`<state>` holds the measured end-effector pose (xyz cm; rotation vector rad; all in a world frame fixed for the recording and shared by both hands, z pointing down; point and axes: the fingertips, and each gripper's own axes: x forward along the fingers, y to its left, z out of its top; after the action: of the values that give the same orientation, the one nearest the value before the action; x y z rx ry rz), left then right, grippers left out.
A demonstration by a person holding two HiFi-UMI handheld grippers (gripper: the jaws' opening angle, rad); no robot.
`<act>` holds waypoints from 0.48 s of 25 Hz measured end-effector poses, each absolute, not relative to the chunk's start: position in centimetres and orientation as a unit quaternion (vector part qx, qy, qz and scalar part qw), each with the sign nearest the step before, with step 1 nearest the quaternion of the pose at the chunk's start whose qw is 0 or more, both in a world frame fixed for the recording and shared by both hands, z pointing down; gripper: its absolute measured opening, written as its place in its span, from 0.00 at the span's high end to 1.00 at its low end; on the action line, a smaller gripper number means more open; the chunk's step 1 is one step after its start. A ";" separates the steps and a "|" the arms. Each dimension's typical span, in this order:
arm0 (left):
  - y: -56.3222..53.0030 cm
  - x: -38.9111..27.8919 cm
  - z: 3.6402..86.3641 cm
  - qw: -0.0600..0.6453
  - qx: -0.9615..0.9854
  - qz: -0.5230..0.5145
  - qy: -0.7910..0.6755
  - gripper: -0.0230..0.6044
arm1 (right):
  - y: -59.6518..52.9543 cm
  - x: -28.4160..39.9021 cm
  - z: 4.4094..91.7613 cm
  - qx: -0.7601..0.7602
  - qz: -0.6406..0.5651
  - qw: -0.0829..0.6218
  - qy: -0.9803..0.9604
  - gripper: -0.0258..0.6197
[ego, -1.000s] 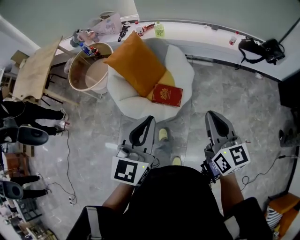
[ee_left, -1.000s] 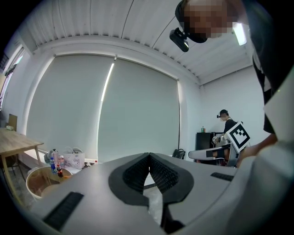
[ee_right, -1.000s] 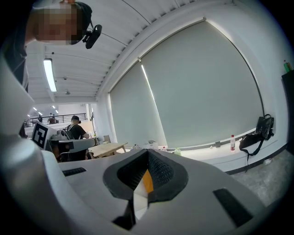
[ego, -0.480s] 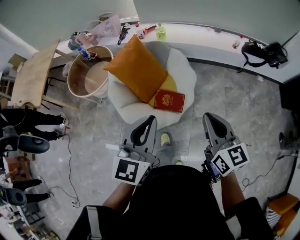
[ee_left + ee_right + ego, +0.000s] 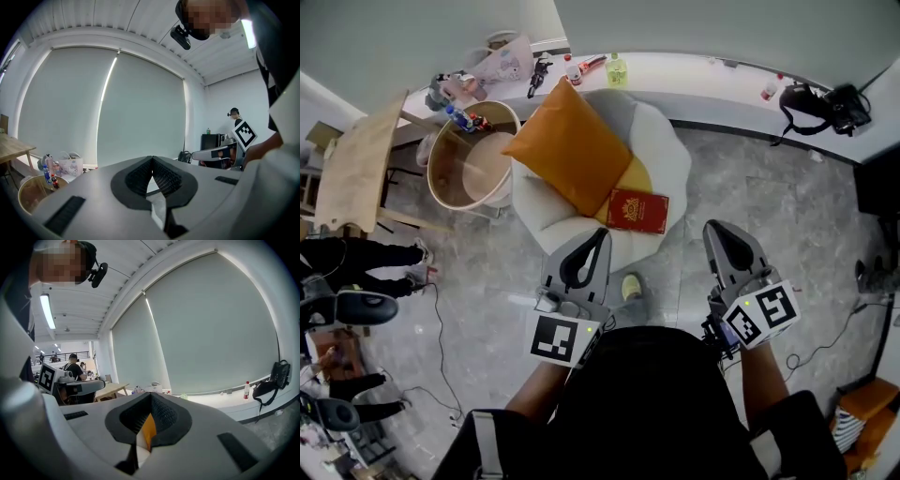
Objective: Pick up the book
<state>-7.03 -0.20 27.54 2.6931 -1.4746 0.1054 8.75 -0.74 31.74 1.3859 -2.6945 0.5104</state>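
A red book (image 5: 637,210) with a gold emblem lies flat on the front right of a white round armchair (image 5: 670,155), next to a big orange cushion (image 5: 570,145). My left gripper (image 5: 602,233) is shut and empty, its tip over the chair's front edge, a little left of and short of the book. My right gripper (image 5: 713,228) is also shut and empty, over the floor to the right of the book. In the left gripper view the gripper (image 5: 152,159) has its jaws meeting. The right gripper view shows that gripper (image 5: 151,395) tip to tip, with the orange cushion (image 5: 148,430) in the gap below.
A round wooden tub (image 5: 472,155) stands left of the chair, with a wooden table (image 5: 356,159) beyond it. The white ledge (image 5: 694,70) behind carries bottles and a black bag (image 5: 820,98). Cables cross the marble floor (image 5: 487,272). A person's legs (image 5: 356,253) are at the left.
Both grippers, still shut, have come nearer to the chair. The book now lies closer to the left gripper's tip.
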 end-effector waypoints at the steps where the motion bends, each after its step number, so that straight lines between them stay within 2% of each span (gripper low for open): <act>1: -0.5 -7.3 27.9 0.041 0.876 0.041 -0.479 0.95 | -1.1 8.6 31.8 0.454 0.165 0.035 -0.875 0.94; 12: -2.3 -9.6 29.0 0.055 0.878 0.035 -0.473 0.95 | -2.8 6.6 32.2 0.472 0.160 0.046 -0.866 0.94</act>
<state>-9.57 -2.35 29.04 2.6670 -1.4375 0.1072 6.65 -2.75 32.16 1.4396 -2.6438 0.4899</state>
